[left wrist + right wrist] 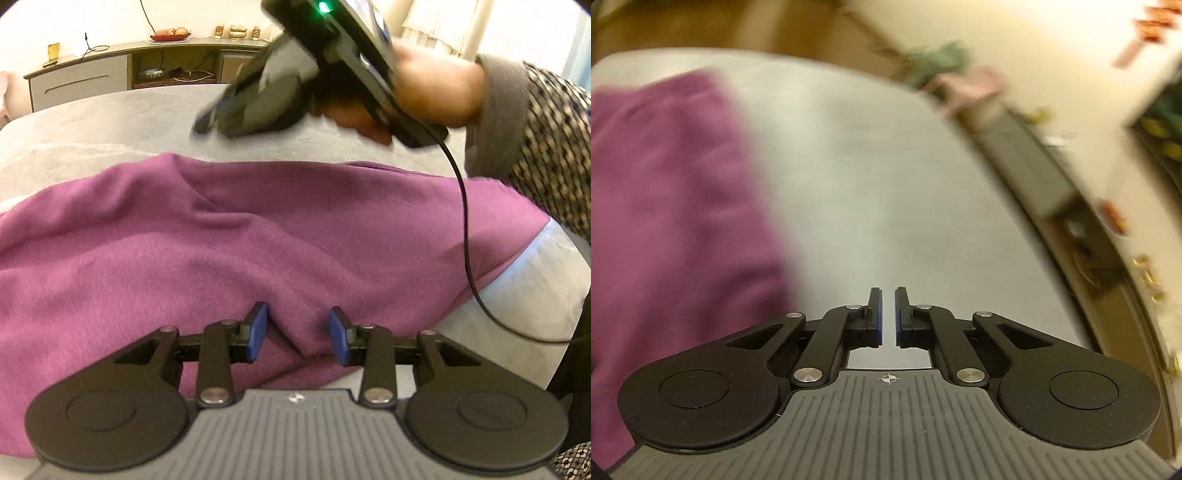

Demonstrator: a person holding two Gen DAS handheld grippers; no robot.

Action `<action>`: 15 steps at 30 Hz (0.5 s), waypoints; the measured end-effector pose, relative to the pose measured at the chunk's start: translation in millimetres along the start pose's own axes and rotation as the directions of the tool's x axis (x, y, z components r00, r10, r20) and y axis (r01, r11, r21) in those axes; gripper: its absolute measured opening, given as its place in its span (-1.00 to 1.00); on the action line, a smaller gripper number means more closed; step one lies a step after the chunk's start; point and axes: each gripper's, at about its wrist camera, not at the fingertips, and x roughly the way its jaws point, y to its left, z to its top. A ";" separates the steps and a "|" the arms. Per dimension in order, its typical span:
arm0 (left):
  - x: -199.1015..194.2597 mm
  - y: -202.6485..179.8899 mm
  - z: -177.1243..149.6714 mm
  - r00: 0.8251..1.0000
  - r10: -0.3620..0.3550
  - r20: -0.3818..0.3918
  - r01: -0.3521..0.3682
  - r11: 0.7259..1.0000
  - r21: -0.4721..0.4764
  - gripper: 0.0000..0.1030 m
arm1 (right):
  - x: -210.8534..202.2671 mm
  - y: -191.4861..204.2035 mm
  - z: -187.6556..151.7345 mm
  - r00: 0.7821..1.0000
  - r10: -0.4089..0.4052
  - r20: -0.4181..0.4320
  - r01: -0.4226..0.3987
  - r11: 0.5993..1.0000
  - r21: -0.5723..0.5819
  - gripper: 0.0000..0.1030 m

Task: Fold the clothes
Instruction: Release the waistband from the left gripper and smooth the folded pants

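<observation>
A purple garment (221,251) lies spread and rumpled on the grey table (110,125). My left gripper (298,334) is open, its blue pads on either side of a raised fold at the garment's near edge. My right gripper (888,317) is nearly shut with a thin gap and holds nothing, above bare table (871,184) to the right of the garment (665,206). The right wrist view is blurred. In the left wrist view the right gripper (210,122) hangs in the air over the far side of the garment, held by a hand.
A low grey sideboard (122,70) with small ornaments and a fruit plate stands behind the table. A black cable (465,229) hangs from the right gripper across the garment's right end. The person's patterned sleeve (543,147) is at the right.
</observation>
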 end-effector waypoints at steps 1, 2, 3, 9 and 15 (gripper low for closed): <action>-0.2 1.4 0.6 1.000 -0.003 0.000 0.003 1.000 -0.005 -0.28 | -1.5 -16.6 0.7 1.000 0.006 0.006 -0.006 0.998 0.064 -1.00; -1.9 -0.2 1.1 1.000 -0.010 0.006 0.010 1.000 -0.003 -0.30 | -3.2 -24.7 -0.1 0.998 0.056 0.001 -0.055 0.994 0.095 -0.97; -3.9 -2.7 1.5 1.000 -0.018 0.012 0.018 1.000 0.002 -0.30 | -5.4 -28.9 -1.9 0.991 0.136 -0.009 -0.134 0.985 0.113 -0.85; -20.3 -18.3 -4.9 0.997 -0.064 0.051 0.056 0.986 0.155 -0.01 | -29.9 -13.0 -32.4 0.965 0.257 -0.054 -0.253 0.964 0.077 -0.03; -9.9 -31.5 -11.1 1.000 0.005 0.021 -0.010 0.960 0.281 -0.03 | -48.3 -28.2 -64.2 0.957 0.289 -0.023 -0.280 0.943 0.180 -0.03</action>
